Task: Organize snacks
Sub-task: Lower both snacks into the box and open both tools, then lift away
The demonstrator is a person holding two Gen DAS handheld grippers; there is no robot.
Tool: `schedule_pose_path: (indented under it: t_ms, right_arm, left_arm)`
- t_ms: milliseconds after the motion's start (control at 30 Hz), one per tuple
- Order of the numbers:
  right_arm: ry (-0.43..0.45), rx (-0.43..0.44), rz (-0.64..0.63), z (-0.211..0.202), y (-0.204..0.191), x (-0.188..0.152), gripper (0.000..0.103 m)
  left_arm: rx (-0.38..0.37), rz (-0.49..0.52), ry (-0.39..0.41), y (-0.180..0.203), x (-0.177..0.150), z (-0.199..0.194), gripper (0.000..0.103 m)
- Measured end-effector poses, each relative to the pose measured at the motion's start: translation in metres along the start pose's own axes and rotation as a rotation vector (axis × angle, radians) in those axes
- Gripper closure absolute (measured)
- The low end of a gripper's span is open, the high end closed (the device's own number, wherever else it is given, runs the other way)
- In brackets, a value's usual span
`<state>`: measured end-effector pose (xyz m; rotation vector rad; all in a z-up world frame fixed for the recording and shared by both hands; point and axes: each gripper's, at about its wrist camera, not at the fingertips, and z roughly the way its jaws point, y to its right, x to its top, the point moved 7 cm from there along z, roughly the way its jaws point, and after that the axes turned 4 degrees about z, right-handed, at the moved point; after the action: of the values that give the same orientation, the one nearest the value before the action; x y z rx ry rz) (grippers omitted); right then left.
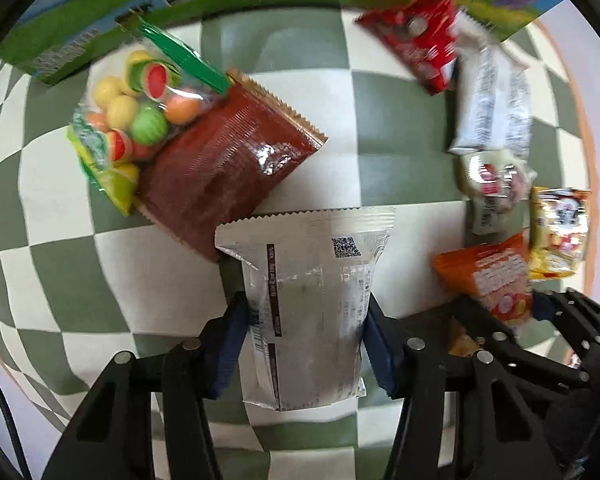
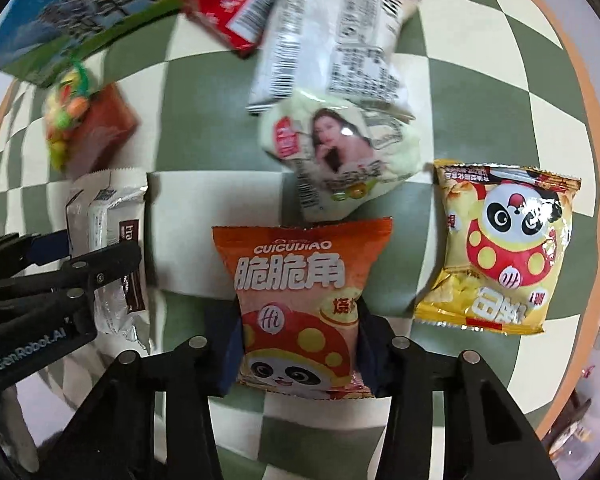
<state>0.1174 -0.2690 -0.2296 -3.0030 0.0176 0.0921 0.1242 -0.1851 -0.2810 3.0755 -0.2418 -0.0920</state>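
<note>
I had the left tool [image 1: 302, 344] clamped across a light, crinkly silver foil packet [image 1: 306, 304]. My right tool [image 2: 298, 344] squeezed a puffy orange crisp bag [image 2: 300, 304] at its lower half. Both seemed slippery, crushable, best gripped mid-body.

Hidden, cropped and blurred parts around the silver packet

The silver packet [image 1: 308, 304] covers a corner of the brown packet [image 1: 224, 168]; beyond it the printed box [image 1: 52, 56] is cut off by the lens rim, the red packet [image 1: 416, 40] is motion-blurred, and the silver packet's own small print is unreadable.
</note>
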Motion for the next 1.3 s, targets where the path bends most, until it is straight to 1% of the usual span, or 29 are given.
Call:
schedule_pose_path:
  t_ms: [67, 100, 233, 300, 333, 367, 400, 433, 467, 533, 567, 600, 667, 733, 767, 833, 900, 933, 1000, 1100, 1233, 1300]
  right_arm:
    - [0.009, 0.015, -0.019, -0.013, -0.008, -0.008, 0.055]
    - [0.015, 0.027, -0.023, -0.019, -0.011, -0.008, 0.055]
    - [0.059, 0.118, -0.003, -0.065, -0.025, 0.001, 0.055]
    - [0.108, 0.180, 0.011, -0.098, -0.033, 0.012, 0.055]
    - [0.133, 0.210, 0.018, -0.116, -0.033, 0.017, 0.055]
    - [0.155, 0.232, 0.022, -0.131, -0.034, 0.024, 0.055]
    - [0.181, 0.253, 0.024, -0.147, -0.036, 0.031, 0.055]
    - [0.211, 0.274, 0.025, -0.166, -0.039, 0.041, 0.055]
    - [0.241, 0.293, 0.025, -0.185, -0.044, 0.051, 0.055]
    - [0.293, 0.319, 0.016, -0.215, -0.043, 0.067, 0.055]
    - [0.319, 0.326, 0.010, -0.226, -0.043, 0.077, 0.055]
    - [0.351, 0.313, -0.007, -0.240, -0.044, 0.094, 0.055]
    - [0.379, 0.303, -0.014, -0.251, -0.041, 0.116, 0.055]
    - [0.375, 0.292, -0.013, -0.250, -0.039, 0.152, 0.055]
    - [0.372, 0.281, -0.013, -0.251, -0.040, 0.163, 0.055]
    - [0.354, 0.265, -0.012, -0.237, -0.034, 0.191, 0.055]
    - [0.323, 0.252, -0.010, -0.221, -0.031, 0.211, 0.055]
    - [0.306, 0.245, -0.006, -0.214, -0.031, 0.222, 0.055]
    - [0.280, 0.225, -0.009, -0.195, -0.029, 0.237, 0.055]
    - [0.229, 0.202, -0.008, -0.164, -0.027, 0.250, 0.055]
    - [0.189, 0.175, -0.008, -0.134, -0.022, 0.254, 0.055]
    - [0.172, 0.169, -0.010, -0.124, -0.021, 0.253, 0.055]
  left_arm:
    - [-0.019, 0.014, 0.030, 0.000, 0.001, -0.021, 0.051]
    - [-0.032, 0.016, 0.057, 0.002, 0.003, -0.037, 0.051]
    - [-0.083, 0.013, 0.143, 0.003, 0.011, -0.091, 0.051]
    - [-0.115, 0.009, 0.194, -0.004, 0.026, -0.120, 0.051]
    - [-0.124, 0.013, 0.214, -0.016, 0.039, -0.131, 0.051]
    - [-0.138, 0.016, 0.238, -0.017, 0.048, -0.148, 0.051]
    - [-0.153, 0.014, 0.253, -0.029, 0.052, -0.160, 0.051]
    - [-0.164, 0.015, 0.267, -0.031, 0.067, -0.166, 0.051]
    - [-0.172, 0.015, 0.287, -0.031, 0.080, -0.179, 0.051]
    - [-0.185, 0.012, 0.310, -0.055, 0.093, -0.209, 0.051]
    - [-0.186, 0.011, 0.318, -0.058, 0.103, -0.215, 0.051]
    - [-0.186, 0.004, 0.327, -0.064, 0.113, -0.222, 0.051]
    - [-0.180, -0.005, 0.324, -0.075, 0.135, -0.227, 0.051]
    - [-0.196, -0.038, 0.303, -0.086, 0.157, -0.221, 0.051]
    - [-0.202, -0.053, 0.272, -0.092, 0.173, -0.213, 0.051]
    - [-0.218, -0.087, 0.236, -0.102, 0.189, -0.200, 0.051]
    - [-0.212, -0.111, 0.184, -0.112, 0.212, -0.181, 0.051]
    - [-0.211, -0.118, 0.172, -0.114, 0.217, -0.174, 0.051]
    - [-0.220, -0.134, 0.127, -0.119, 0.233, -0.155, 0.051]
    - [-0.219, -0.144, 0.079, -0.123, 0.243, -0.135, 0.051]
    - [-0.201, -0.131, 0.025, -0.122, 0.246, -0.114, 0.051]
    - [-0.207, -0.136, -0.001, -0.122, 0.247, -0.102, 0.051]
